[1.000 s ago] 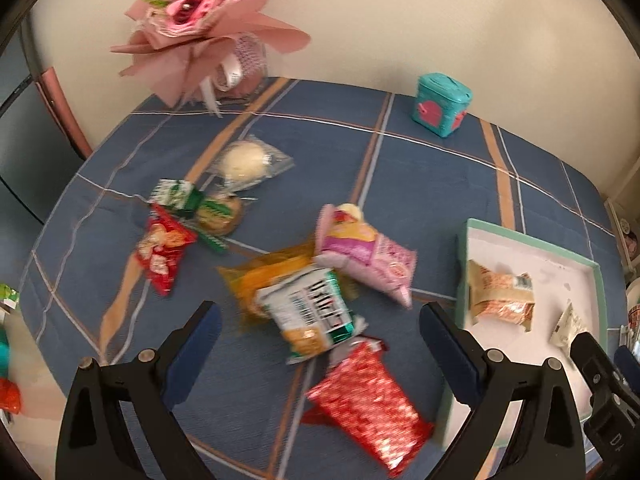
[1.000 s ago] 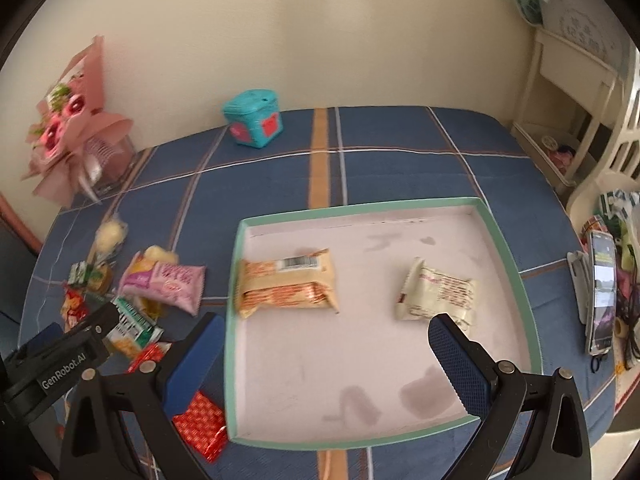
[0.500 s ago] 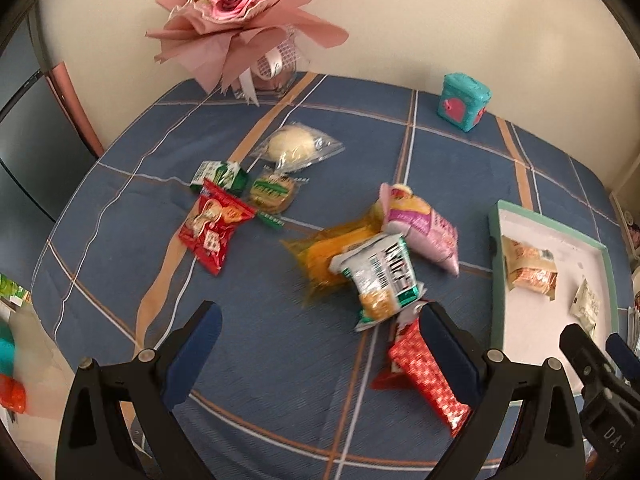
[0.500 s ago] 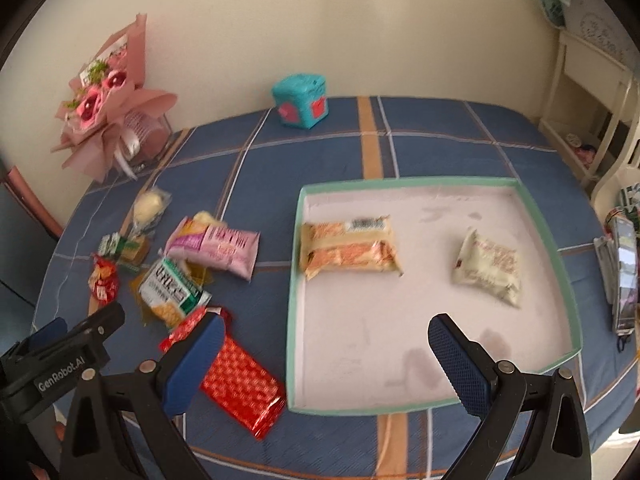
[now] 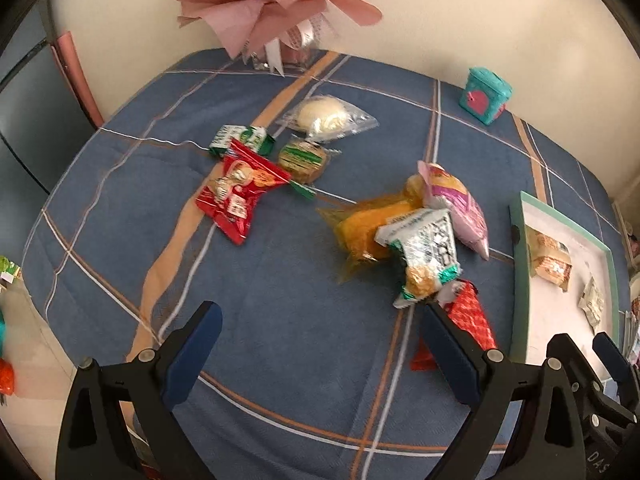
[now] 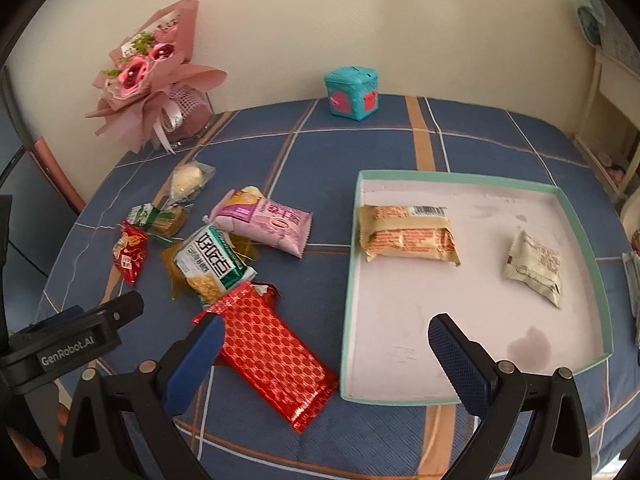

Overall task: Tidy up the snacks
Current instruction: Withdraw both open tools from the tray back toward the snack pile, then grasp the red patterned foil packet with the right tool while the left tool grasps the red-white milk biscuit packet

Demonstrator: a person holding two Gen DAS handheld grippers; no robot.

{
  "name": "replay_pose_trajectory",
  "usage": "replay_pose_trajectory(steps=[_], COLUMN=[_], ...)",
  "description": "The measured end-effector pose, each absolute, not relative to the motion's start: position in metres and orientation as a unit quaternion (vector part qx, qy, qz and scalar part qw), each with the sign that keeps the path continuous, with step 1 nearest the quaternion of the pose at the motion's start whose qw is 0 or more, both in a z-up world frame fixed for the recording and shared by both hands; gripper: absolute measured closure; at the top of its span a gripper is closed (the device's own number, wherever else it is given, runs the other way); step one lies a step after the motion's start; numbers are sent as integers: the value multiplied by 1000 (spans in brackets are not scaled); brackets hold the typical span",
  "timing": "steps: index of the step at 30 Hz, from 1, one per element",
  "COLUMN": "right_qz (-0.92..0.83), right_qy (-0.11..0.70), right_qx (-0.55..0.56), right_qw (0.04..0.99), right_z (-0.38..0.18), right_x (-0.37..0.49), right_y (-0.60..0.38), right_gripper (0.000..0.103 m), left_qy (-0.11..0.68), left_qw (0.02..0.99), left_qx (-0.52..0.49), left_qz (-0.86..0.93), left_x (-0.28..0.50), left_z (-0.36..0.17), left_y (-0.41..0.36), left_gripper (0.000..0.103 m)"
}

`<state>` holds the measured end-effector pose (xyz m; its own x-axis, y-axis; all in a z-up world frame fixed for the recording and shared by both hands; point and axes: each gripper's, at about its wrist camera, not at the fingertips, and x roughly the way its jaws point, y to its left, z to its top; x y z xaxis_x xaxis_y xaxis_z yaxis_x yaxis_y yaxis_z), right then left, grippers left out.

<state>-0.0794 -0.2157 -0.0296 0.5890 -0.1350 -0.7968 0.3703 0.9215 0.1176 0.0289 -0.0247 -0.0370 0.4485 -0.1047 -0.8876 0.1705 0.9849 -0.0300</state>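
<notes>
Several snack packets lie loose on the blue plaid tablecloth: a red patterned packet [image 6: 268, 356], a green-and-white packet [image 6: 212, 264] on a yellow one [image 5: 368, 228], a pink packet [image 6: 264, 222], a small red packet [image 5: 236, 196], a clear-wrapped bun [image 5: 324, 118] and small green ones [image 5: 240, 138]. The green-rimmed tray [image 6: 560, 190] holds an orange-tan packet [image 6: 408, 236] and a beige packet [image 6: 534, 266]. My left gripper [image 5: 320, 344] is open and empty above bare cloth. My right gripper [image 6: 324, 356] is open and empty, over the red patterned packet and the tray's near-left corner.
A pink flower bouquet [image 6: 156, 84] stands at the table's back left. A teal box with pink hearts [image 6: 352, 94] sits at the back edge. White furniture [image 6: 608, 116] is at the right. The tray also shows in the left wrist view [image 5: 520, 280].
Both grippers have swung left and pulled back, so the loose snacks and bouquet sit more central. Nothing on the table has moved. Both grippers stay open.
</notes>
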Motion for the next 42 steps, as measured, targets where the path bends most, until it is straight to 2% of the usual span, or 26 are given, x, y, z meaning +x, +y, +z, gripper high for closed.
replay_pose_trajectory(steps=[20, 31, 36, 42], right_qz=[-97, -121, -135, -97], right_qy=[473, 479, 482, 478], right_qx=[111, 104, 106, 115], right_qw=[869, 863, 859, 865], right_z=[-55, -55, -57, -54], right_x=[-56, -53, -54, -49], right_y=[-191, -194, -198, -191], right_gripper=[0, 1, 1, 6], left_qy=[567, 503, 519, 548], left_qw=[819, 858, 850, 835], left_qx=[32, 86, 77, 50], left_qz=[-76, -58, -51, -24], left_x=[38, 33, 39, 42], left_z=[-70, -52, -58, -67], left_y=[-23, -37, -30, -14], left_gripper=[5, 5, 5, 5])
